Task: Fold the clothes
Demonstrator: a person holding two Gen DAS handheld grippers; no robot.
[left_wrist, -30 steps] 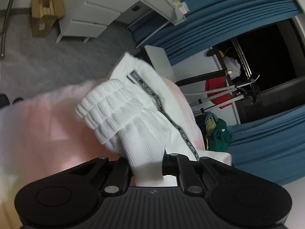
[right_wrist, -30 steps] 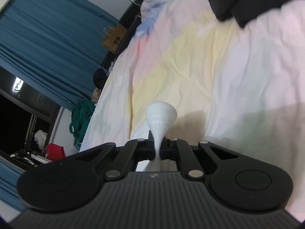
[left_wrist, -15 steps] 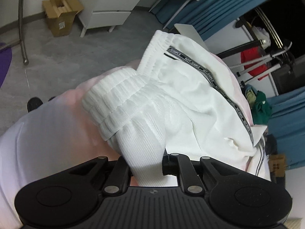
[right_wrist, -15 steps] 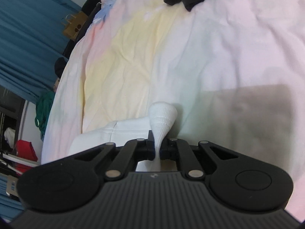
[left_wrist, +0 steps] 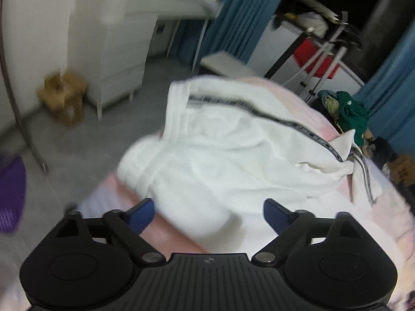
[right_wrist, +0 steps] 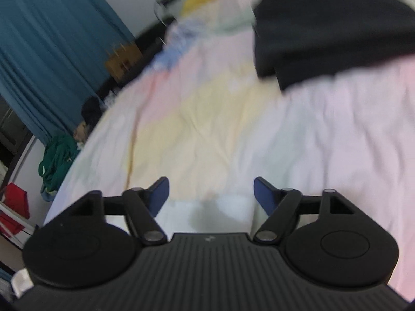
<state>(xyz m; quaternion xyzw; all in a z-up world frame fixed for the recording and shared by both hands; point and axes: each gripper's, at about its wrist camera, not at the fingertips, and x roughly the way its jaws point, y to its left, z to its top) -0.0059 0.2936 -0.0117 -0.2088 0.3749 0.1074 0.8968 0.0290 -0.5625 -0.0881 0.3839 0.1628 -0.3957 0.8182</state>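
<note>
On the bed point(right_wrist: 324, 134), near its foot end, lie the white trousers point(left_wrist: 233, 150), bunched with the waistband toward the floor side and a dark printed stripe running along one leg. Half a second ago both claws pinched white cloth; now both have let go. Left claw point(left_wrist: 208, 213): jaws spread wide, nothing between them, hem of the trousers just ahead. Right claw point(right_wrist: 211, 194): jaws equally wide, empty, with a strip of white cloth lying below and between them, contact not clear. Both views blurred.

Judgement: one fold or laying-down has been released; the trousers look rumpled, so smoothing or another fold is likely needed.

Count: white trousers, one. Dark garment point(right_wrist: 334, 33) farther up the bed, one heap. Claws, two. Green clothing point(left_wrist: 350, 114) off the bed's side, one pile.
</note>
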